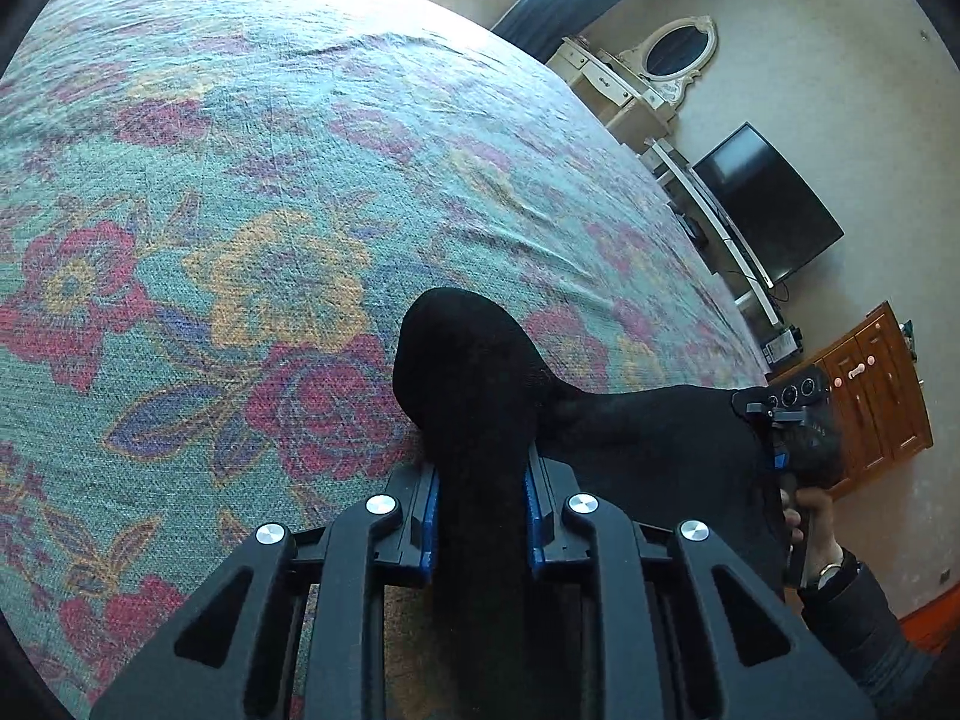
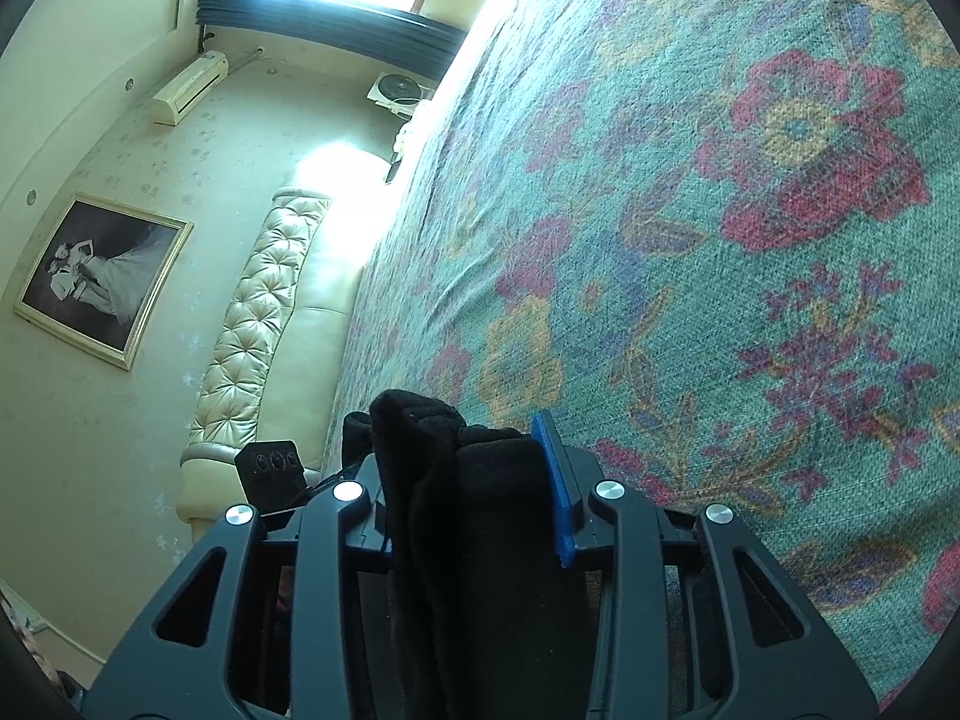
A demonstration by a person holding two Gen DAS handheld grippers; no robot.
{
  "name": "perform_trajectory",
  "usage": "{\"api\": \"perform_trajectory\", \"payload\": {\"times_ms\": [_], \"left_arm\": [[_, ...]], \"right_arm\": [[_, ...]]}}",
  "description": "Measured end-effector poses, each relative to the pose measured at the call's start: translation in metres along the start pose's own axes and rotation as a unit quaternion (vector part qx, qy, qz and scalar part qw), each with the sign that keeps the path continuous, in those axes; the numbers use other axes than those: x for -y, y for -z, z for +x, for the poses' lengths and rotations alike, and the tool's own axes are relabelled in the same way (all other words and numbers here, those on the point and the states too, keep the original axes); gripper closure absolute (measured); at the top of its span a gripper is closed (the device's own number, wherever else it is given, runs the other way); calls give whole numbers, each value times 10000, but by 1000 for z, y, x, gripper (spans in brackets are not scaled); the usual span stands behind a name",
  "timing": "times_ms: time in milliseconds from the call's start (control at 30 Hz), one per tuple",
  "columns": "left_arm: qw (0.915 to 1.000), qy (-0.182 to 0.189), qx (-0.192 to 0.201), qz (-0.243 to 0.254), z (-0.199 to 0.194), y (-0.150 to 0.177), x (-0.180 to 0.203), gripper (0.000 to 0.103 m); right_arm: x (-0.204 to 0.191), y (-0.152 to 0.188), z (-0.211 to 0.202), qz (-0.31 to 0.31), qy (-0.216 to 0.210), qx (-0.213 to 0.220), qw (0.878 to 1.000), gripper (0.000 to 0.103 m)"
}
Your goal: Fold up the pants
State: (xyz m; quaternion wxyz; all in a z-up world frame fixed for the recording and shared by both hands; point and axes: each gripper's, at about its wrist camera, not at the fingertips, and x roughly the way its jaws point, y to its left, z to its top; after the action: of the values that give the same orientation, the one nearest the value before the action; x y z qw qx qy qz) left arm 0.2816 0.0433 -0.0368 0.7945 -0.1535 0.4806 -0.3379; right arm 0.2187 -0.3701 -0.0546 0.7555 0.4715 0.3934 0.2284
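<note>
bed (image 1: 240,180): floral cover, bare from 9 to 1 o'clock in left view; lay the fold there.
pants (image 1: 480,372): black, bunched, off the cover, strung between both grippers.
left gripper (image 1: 483,510): jaws clenched on a pants fold.
right gripper (image 2: 474,504): jaws clamped on a thick wad.
step: judged, pull the span taut and level before lowering; uneven corners skew the fold.

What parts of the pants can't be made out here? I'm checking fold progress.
- Left wrist view: the pants are one black mass with no seams or legs readable; the left gripper hides their lower part.
- Right wrist view: the right gripper covers most of the bunched cloth; the frame edge cuts off the rest.
</note>
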Motion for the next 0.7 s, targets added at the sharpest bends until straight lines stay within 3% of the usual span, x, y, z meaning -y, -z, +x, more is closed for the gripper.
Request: {"api": "perform_trajectory", "payload": {"times_ms": [267,700], "left_arm": [[9998,-108,116,142,-11,-5,0,82],[9992,-347,213,-1,-21,-16,-16,82]], "right_arm": [[-15,-3,10,-79,17,-2,10000,69],[-30,-20,62,14,-181,-60,9998,69]]}}
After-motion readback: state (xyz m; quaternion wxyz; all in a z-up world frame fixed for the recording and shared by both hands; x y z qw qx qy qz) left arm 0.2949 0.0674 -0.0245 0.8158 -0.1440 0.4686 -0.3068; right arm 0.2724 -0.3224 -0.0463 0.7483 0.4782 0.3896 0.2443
